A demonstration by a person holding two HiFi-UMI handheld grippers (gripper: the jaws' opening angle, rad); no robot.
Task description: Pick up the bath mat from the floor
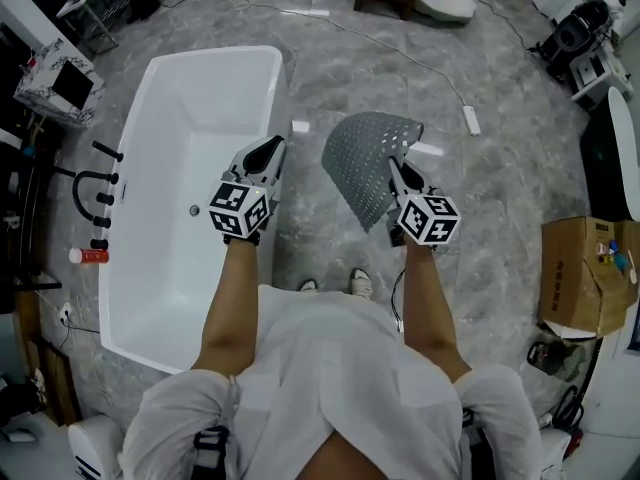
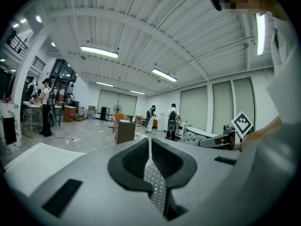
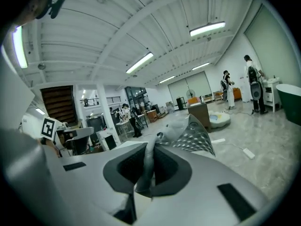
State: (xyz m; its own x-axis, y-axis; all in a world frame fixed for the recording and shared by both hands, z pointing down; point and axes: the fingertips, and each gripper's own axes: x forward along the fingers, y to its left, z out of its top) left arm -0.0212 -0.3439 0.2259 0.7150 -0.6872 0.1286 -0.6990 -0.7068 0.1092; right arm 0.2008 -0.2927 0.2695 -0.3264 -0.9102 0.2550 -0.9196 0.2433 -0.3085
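Note:
The bath mat (image 1: 362,163) is grey and perforated; it hangs off the floor, curved and drooping. My right gripper (image 1: 393,170) is shut on its right edge. In the right gripper view a fold of the mat (image 3: 195,135) runs between the jaws of the right gripper (image 3: 148,166). My left gripper (image 1: 272,149) is beside the bathtub's right rim, left of the mat and apart from it. It is shut, with nothing of the mat in it. In the left gripper view the left gripper (image 2: 150,159) shows its jaws together, and the mat (image 2: 195,136) lies off to the right.
A white bathtub (image 1: 215,56) stands at left with a black tap (image 1: 95,183) and a red-capped bottle (image 1: 88,256) beside it. A power strip (image 1: 470,120) with its cable lies on the marble floor. A cardboard box (image 1: 585,273) stands at right. My shoes (image 1: 358,283) are below the mat.

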